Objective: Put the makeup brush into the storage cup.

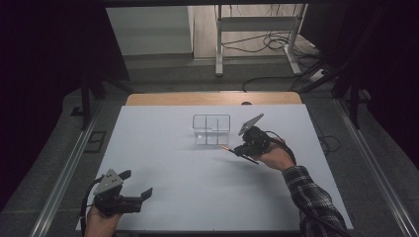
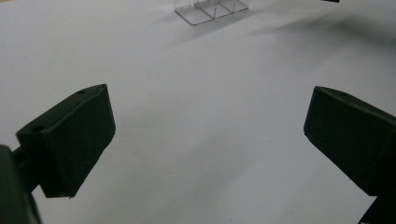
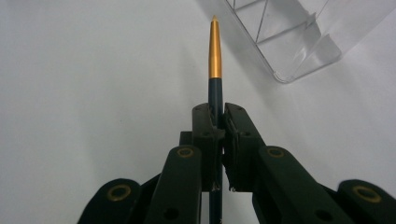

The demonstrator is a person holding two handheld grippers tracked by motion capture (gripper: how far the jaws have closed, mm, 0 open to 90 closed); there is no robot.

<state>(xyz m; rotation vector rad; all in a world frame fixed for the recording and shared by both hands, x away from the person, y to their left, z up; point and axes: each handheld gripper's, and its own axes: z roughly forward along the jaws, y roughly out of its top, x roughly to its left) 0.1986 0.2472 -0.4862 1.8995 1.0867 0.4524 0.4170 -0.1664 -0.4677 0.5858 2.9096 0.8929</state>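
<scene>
A dark pen (image 3: 215, 60) with a gold tip sticks out forward from my right gripper (image 3: 217, 116), whose jaws are shut on its barrel. In the high view that right gripper (image 1: 236, 150) hovers just right of and in front of a clear plastic organiser (image 1: 211, 129) with compartments, and the pen (image 1: 232, 149) points left toward it. The organiser's corner (image 3: 299, 42) lies up and right of the pen tip. My left gripper (image 1: 138, 190) rests near the table's front left edge, jaws wide open over bare white surface (image 2: 205, 121), holding nothing.
The white tabletop (image 1: 197, 173) spreads between the two grippers. The clear organiser (image 2: 210, 9) sits far ahead of the left gripper. Beyond the table's wooden far edge (image 1: 212, 98) are a metal frame and cables on the floor.
</scene>
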